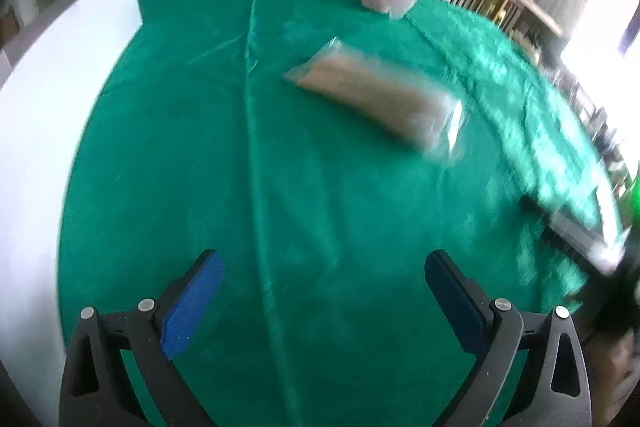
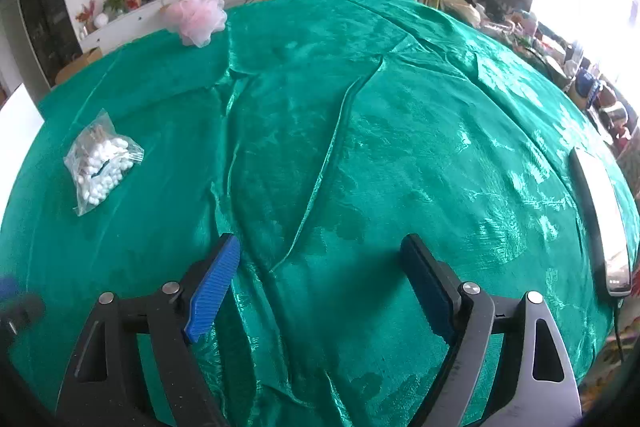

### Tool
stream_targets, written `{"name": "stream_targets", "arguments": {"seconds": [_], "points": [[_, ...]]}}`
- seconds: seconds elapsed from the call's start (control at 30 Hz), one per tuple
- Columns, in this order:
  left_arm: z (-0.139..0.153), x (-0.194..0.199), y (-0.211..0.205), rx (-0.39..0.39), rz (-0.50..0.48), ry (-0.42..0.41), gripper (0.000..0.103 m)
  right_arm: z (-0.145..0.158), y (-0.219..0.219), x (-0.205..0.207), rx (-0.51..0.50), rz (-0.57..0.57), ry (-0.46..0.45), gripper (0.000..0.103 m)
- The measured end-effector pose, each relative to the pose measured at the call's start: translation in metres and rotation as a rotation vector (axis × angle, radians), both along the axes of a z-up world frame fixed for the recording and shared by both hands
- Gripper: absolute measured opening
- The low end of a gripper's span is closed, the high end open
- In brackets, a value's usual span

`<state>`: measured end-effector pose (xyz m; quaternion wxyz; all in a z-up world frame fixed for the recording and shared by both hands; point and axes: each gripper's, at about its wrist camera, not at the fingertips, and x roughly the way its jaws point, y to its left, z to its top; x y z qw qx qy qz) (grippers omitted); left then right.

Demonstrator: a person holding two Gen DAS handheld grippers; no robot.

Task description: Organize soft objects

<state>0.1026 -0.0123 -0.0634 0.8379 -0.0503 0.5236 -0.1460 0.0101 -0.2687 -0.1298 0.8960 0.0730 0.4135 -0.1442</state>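
Green satin cloth (image 2: 360,147) wrinkles over the bench; both tongs (image 1: 322,303) (image 2: 320,283) gape, released, near bagged cotton swabs (image 2: 100,163) and a pink mesh puff (image 2: 198,15).

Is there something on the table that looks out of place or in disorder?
Nothing is spilled. The green cloth is creased in long folds. The bag of cotton swabs lies askew, sealed, and the pink bath pouf sits at the far edge.
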Motion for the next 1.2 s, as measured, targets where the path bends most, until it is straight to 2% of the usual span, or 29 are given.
{"name": "stream_targets", "arguments": {"seconds": [0.07, 0.13, 0.23, 0.33, 0.4, 0.47, 0.5, 0.53, 0.57, 0.6, 0.67, 0.77, 0.83, 0.9, 0.97, 1.03, 1.13, 1.2], "points": [[0.007, 0.02, -0.01, -0.074, 0.005, 0.047, 0.1, 0.0, 0.0, 0.0, 0.0, 0.0, 0.0, 0.085], [0.013, 0.037, -0.026, -0.114, -0.006, 0.063, 0.1, 0.0, 0.0, 0.0, 0.0, 0.0, 0.0, 0.085], [0.015, 0.068, -0.055, -0.122, -0.008, 0.055, 0.1, 0.0, 0.0, 0.0, 0.0, 0.0, 0.0, 0.085], [0.003, 0.1, -0.078, -0.096, 0.015, 0.077, 0.1, 0.0, 0.0, 0.0, 0.0, 0.0, 0.0, 0.085], [-0.005, 0.113, -0.088, -0.048, 0.029, 0.078, 0.1, 0.0, 0.0, 0.0, 0.0, 0.0, 0.0, 0.085], [-0.006, 0.117, -0.097, 0.031, 0.014, 0.028, 0.099, 0.0, 0.0, 0.0, 0.0, 0.0, 0.0, 0.086], [-0.007, 0.118, -0.1, 0.077, 0.004, 0.019, 0.096, 0.0, 0.0, 0.0, 0.0, 0.0, 0.0, 0.086], [-0.006, 0.114, -0.1, 0.105, -0.011, -0.02, 0.079, 0.0, 0.0, 0.0, 0.0, 0.001, 0.0, 0.086], [-0.004, 0.11, -0.097, 0.125, -0.025, -0.06, 0.054, 0.0, 0.001, 0.0, 0.0, 0.002, 0.002, 0.087], [-0.002, 0.106, -0.093, 0.148, -0.042, -0.086, 0.048, 0.0, 0.001, 0.001, -0.001, 0.003, 0.003, 0.087], [0.002, 0.101, -0.08, 0.173, -0.072, -0.115, 0.04, 0.0, 0.001, 0.001, -0.001, 0.004, 0.003, 0.087], [0.009, 0.105, -0.053, 0.238, -0.075, -0.144, 0.04, 0.001, 0.001, 0.001, -0.001, 0.003, 0.003, 0.087], [0.01, 0.116, -0.031, 0.27, -0.042, -0.143, 0.041, 0.001, 0.001, 0.001, -0.001, 0.003, 0.003, 0.087], [0.007, 0.123, -0.01, 0.272, -0.003, -0.12, 0.048, 0.001, 0.001, 0.001, -0.001, 0.003, 0.003, 0.087], [-0.002, 0.128, 0.004, 0.255, 0.026, -0.088, 0.083, 0.001, 0.001, 0.001, -0.001, 0.003, 0.003, 0.087], [-0.012, 0.127, 0.008, 0.244, 0.032, -0.072, 0.096, 0.001, 0.001, 0.001, -0.001, 0.003, 0.003, 0.087], [-0.019, 0.116, 0.018, 0.194, 0.059, -0.12, 0.103, 0.001, 0.001, 0.001, -0.002, 0.004, 0.003, 0.087], [-0.02, 0.109, 0.02, 0.185, 0.056, -0.174, 0.103, 0.001, 0.001, 0.001, -0.002, 0.003, 0.003, 0.087]]}}
